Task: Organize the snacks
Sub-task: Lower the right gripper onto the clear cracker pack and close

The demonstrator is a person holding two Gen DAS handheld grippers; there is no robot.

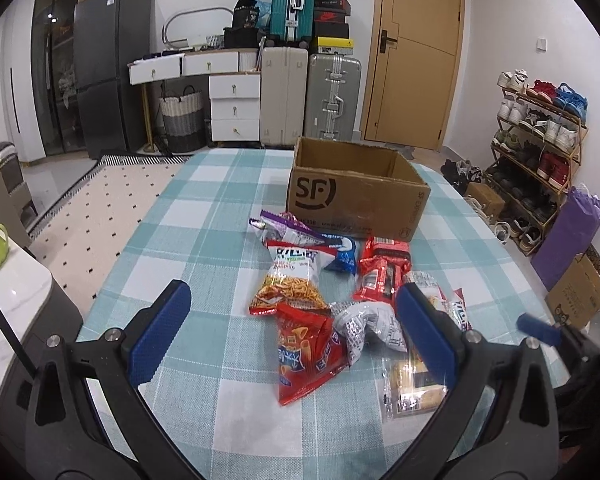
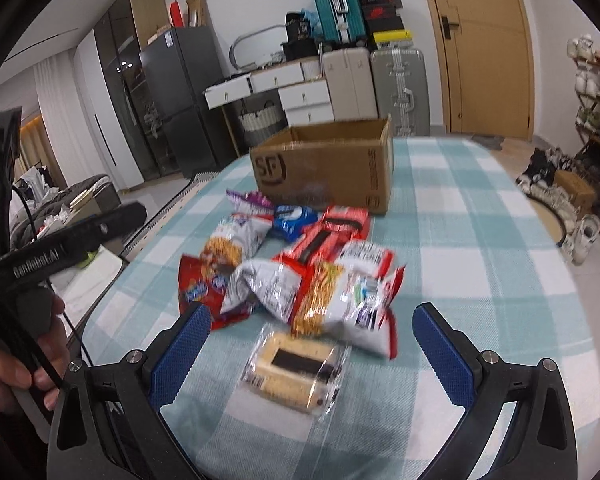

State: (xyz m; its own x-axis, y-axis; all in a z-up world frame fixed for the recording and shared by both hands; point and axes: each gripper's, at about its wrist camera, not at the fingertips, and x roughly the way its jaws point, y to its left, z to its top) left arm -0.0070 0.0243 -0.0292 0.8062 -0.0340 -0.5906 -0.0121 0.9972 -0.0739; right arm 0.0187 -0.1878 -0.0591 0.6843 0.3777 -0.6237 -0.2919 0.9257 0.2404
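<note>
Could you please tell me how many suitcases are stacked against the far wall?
3. A teal suitcase stands on top, above a beige suitcase on the floor, with a silver suitcase beside it on the right. Others could be hidden behind the clutter.

The left hand-held gripper is held wide open above the teal-and-white checked bench, nothing gripped. An open brown cardboard box is seen at the far side. A heap of crinkled snack packets is spread just near of it, a clear-wrapped biscuit pack nearest.
</note>
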